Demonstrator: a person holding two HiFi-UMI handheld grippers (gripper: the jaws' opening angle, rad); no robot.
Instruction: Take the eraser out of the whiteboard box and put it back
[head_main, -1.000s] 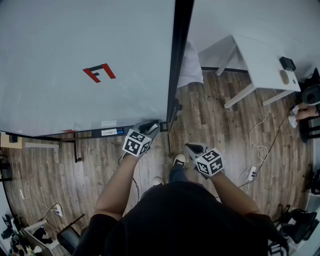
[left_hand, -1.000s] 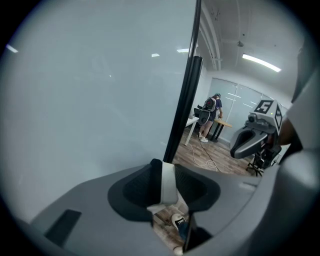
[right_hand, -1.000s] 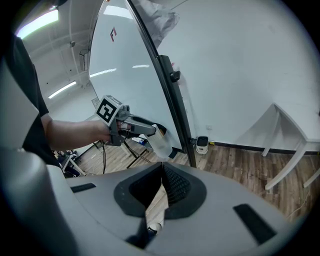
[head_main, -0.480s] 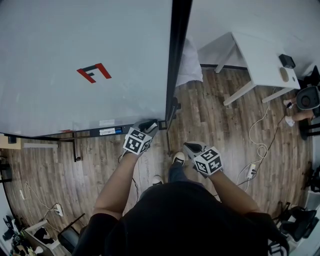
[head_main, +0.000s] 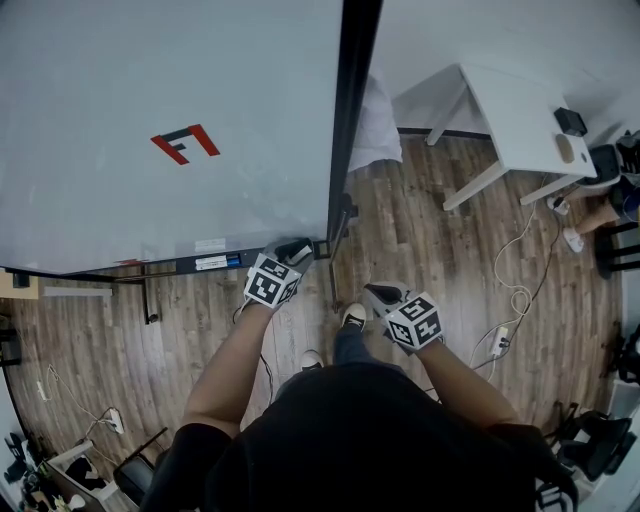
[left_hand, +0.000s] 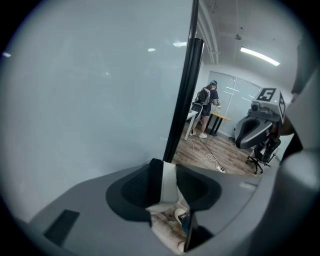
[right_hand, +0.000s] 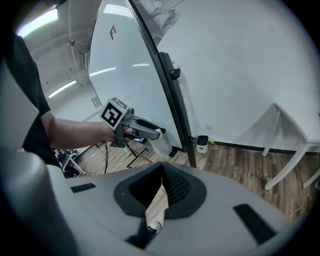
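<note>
Currently: eraser gripped in left claw at the whiteboard's lower right corner

Left claw (head_main: 296, 248) reaches to the lower right corner of the whiteboard (head_main: 150, 90). It sits at the right end of the dark rail (head_main: 200, 265) that runs along the board's bottom edge. The left gripper view shows the eraser (left_hand: 169, 182), a pale block with a dark face, standing upright between the two pads, with both pads against it. The jaws have just been opening, and the eraser is between them. In the right gripper view the block sticks out below the claw tip, just beside the black frame post (head_main: 350, 130). Whether it touches the rail cannot be told.

Right claw (head_main: 377, 293) hangs well apart from the board, above the wooden floor (head_main: 440, 220), and is angled downward. Its pads are drawn to a narrow slit that closes at the tips. Nothing stands between them; only floor and a shoe (head_main: 353, 317) show through the gap.

A red-and-black mark (head_main: 186, 146) sits on the board face, left of centre. Both forearms extend from the bottom edge of the head view.
</note>
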